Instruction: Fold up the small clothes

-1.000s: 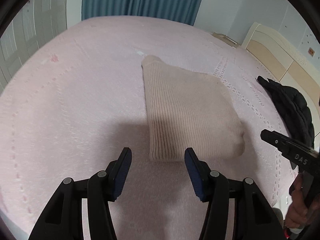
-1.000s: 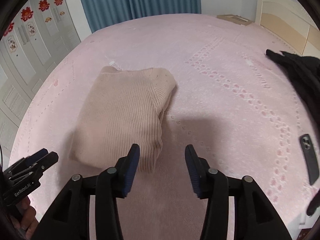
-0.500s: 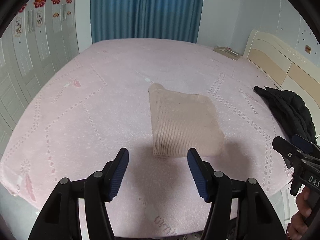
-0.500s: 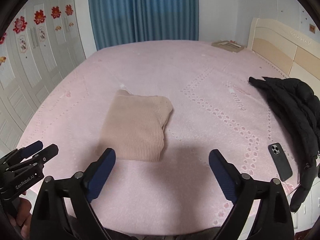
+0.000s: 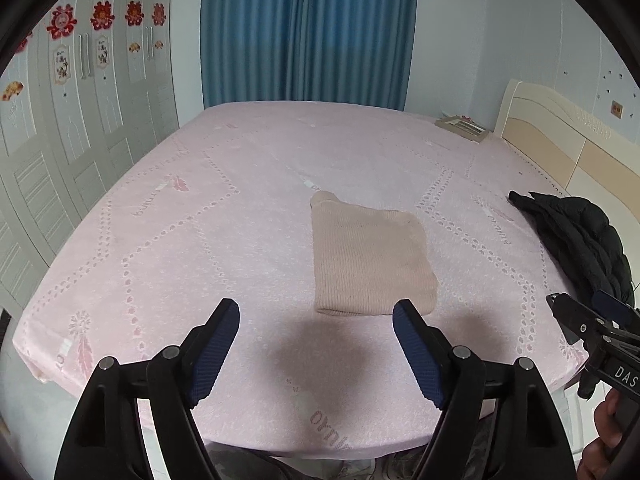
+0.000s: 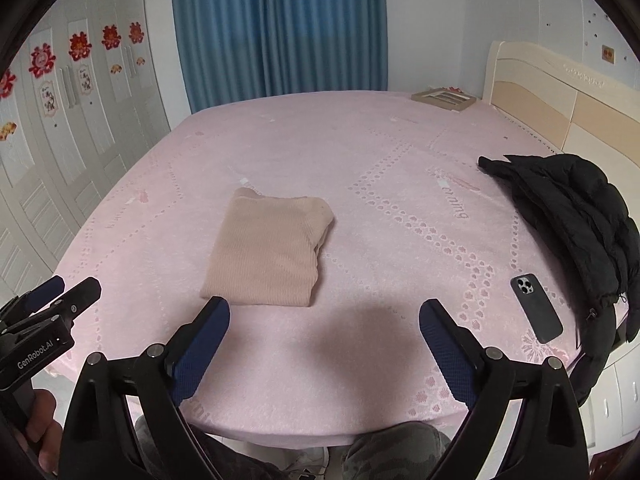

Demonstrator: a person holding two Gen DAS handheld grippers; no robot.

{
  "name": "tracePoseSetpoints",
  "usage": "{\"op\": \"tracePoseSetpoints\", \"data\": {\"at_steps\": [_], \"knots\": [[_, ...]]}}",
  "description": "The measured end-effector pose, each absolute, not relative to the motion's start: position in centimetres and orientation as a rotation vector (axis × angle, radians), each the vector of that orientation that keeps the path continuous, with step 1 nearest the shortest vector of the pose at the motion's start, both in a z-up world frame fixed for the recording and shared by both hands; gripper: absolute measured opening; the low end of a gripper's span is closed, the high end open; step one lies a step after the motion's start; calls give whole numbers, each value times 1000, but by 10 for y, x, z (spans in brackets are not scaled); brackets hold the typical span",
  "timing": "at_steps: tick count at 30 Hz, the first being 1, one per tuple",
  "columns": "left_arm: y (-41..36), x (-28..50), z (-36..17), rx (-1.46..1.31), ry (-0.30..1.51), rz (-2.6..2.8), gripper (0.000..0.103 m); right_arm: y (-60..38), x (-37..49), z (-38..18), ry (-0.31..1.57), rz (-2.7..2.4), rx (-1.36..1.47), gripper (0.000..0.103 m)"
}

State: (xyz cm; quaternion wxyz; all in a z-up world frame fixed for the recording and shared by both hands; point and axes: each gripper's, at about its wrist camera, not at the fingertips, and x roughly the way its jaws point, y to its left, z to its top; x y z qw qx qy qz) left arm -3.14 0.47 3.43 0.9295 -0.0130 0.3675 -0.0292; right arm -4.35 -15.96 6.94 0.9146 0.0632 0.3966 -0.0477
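With folded beige sweater (image 5: pixel 370 262) lying flat mid-bed, well clear of every bedspread (image 5: pixel 208 240) edge, plenty of bare pink room on all sides of it. Left gripper (image 5: pixel 316 322) nearer than sweater's near hem, jaws opening, nothing between. Right gripper (image 6: pixel 324 320) near sweater's near-right corner, jaws spread wide, empty. Black jacket (image 6: pixel 568 224) well right of sweater, draped over bed edge; phone (image 6: pixel 536 308) just beside jacket. Picture frame (image 6: pixel 444 98) far beyond sweater, at headboard corner.
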Motion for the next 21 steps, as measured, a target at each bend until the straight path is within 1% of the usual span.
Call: {"op": "tracePoseSetpoints", "data": {"at_steps": [21], "knots": [[-1,-51,39,-18,741,-79,78,-154,-65,70,816,-111,146,94]]}}
